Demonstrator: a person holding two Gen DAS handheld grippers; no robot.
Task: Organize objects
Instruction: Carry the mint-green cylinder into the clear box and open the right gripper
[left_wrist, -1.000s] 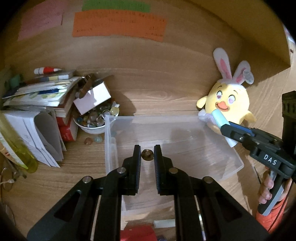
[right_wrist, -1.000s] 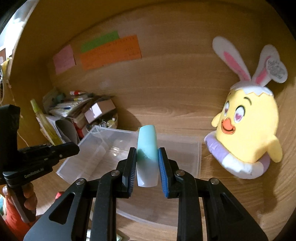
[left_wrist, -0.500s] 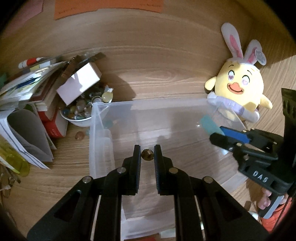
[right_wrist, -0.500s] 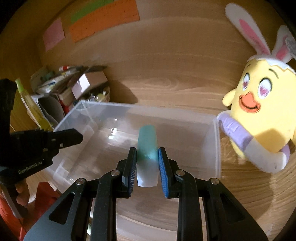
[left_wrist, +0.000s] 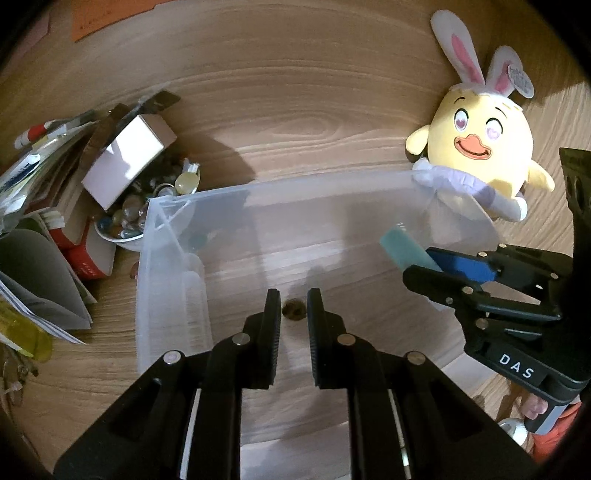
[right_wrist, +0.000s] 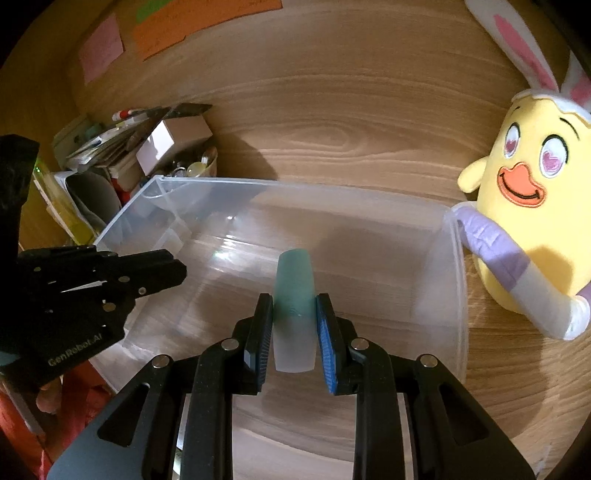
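Clear bin (right_wrist: 456, 266) now fills both views as we lower in, right fingers (right_wrist: 325, 325) pinching the teal tube (right_wrist: 293, 295), left fingers (left_wrist: 271, 325) pinching a small brown bead (left_wrist: 293, 309), both ready to drop.

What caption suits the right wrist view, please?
Right hand-held gripper holds a teal tube over the clear bin.

Teal tube (right_wrist: 293, 291); yellow plush chick (right_wrist: 532, 221); clear bin (right_wrist: 258, 188).
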